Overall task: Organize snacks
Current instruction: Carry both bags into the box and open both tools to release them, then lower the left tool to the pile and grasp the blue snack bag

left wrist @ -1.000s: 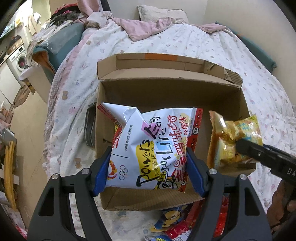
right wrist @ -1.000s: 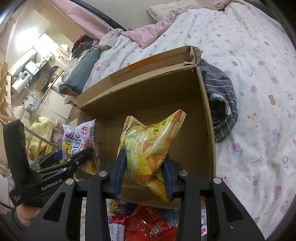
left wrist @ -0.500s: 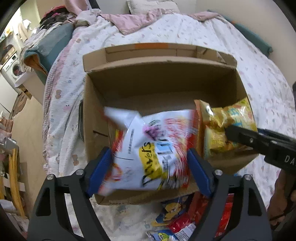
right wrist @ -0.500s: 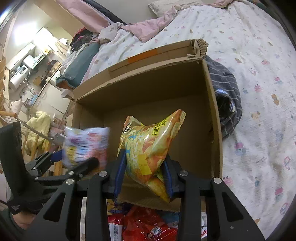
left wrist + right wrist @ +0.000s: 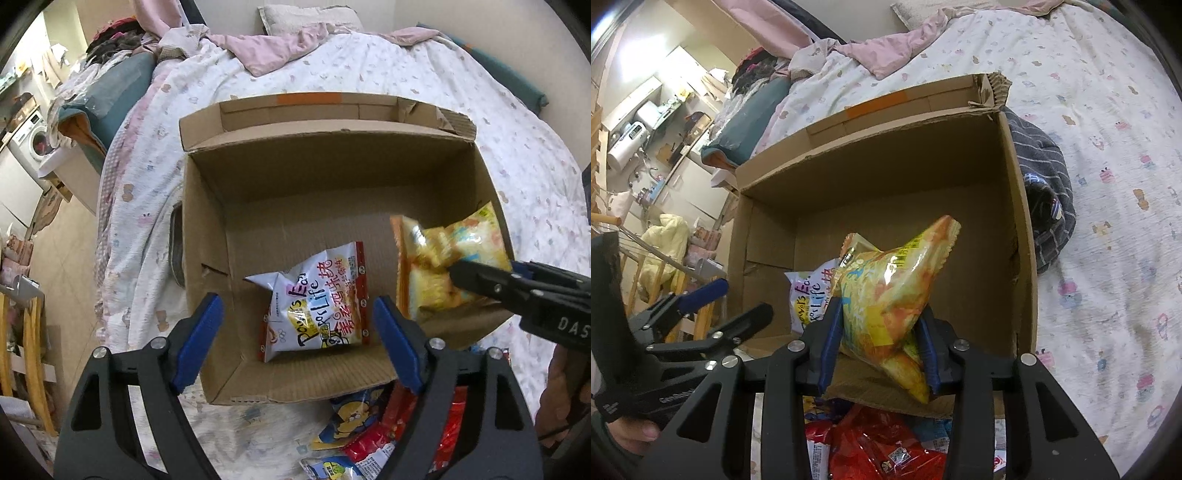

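An open cardboard box (image 5: pixel 332 177) stands on the bed. A white snack bag (image 5: pixel 317 302) with black and red lettering lies loose on the box floor near the front wall. My left gripper (image 5: pixel 297 300) hangs open above it, its blue pads well clear of the bag. A yellow snack bag (image 5: pixel 886 280) hangs over the box's front right corner between the pads of my right gripper (image 5: pixel 879 314). Those jaws are opening, and the pads still touch the bag. The right wrist view also shows the white bag (image 5: pixel 809 295) and the left gripper (image 5: pixel 742 298).
Several loose snack packs, red, blue and yellow (image 5: pixel 369 424), lie on the patterned sheet in front of the box. A dark striped garment (image 5: pixel 1049 206) is bunched against the box's right wall. Pink bedding (image 5: pixel 288 48) and a pillow lie beyond. The bed's left edge drops to the floor.
My left gripper opened and let go of the white bag, which dropped to the box floor. The yellow bag stays between the right gripper's pads, which have spread slightly.
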Available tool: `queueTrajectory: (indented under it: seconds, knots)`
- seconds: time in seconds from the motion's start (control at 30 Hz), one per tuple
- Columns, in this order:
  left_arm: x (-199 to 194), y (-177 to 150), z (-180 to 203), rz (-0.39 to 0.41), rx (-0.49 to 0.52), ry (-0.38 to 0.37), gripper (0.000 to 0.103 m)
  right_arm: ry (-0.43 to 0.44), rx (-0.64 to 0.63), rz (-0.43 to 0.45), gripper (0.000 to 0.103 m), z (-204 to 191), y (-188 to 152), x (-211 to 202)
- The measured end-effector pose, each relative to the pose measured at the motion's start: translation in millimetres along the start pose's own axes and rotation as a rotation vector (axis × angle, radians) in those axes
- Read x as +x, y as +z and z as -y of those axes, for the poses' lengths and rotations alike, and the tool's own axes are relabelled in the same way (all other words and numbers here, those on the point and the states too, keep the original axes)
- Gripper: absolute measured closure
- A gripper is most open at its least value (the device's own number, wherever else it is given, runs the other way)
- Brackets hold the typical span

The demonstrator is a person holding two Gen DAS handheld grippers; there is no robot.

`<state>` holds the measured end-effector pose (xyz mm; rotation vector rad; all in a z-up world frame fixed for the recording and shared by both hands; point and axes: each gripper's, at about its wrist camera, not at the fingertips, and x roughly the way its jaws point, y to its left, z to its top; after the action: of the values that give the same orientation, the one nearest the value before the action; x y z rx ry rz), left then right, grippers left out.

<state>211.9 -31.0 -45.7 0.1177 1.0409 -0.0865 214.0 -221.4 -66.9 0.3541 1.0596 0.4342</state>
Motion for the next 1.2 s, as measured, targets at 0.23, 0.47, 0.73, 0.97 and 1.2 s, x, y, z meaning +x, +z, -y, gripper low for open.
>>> queueTrajectory:
  seconds: [0.23, 0.47, 0.73, 0.97, 1.2]
  knots:
    - [-0.9, -0.2, -3.8, 0.003, -0.018, 0.002, 0.022, -0.011, -0.017, 0.106, 0.018, -4.3, 1.0, -20.5]
    - [0.1, -1.0, -4.8, 0.009, -0.024, 0.008, 0.022, -0.012, -0.018, 0.112, 0.018, -3.8, 2.8, -24.2]
    - [-2.5, -1.6, -5.3, 0.009, -0.037, -0.004, 0.022, -0.020, -0.015, 0.125, 0.017, -2.4, 5.4, -27.6]
    - [-23.6, -15.1, -7.4, 0.029, -0.057, -0.020, 0.022, -0.023, 0.010, 0.157, 0.017, -5.8, -6.2, -49.7]
    - [-48.8, -30.2, -8.7, 0.055, -0.080, -0.016, 0.022, -0.028, -0.003, 0.167, 0.018, -17.7, -28.5, -68.4]
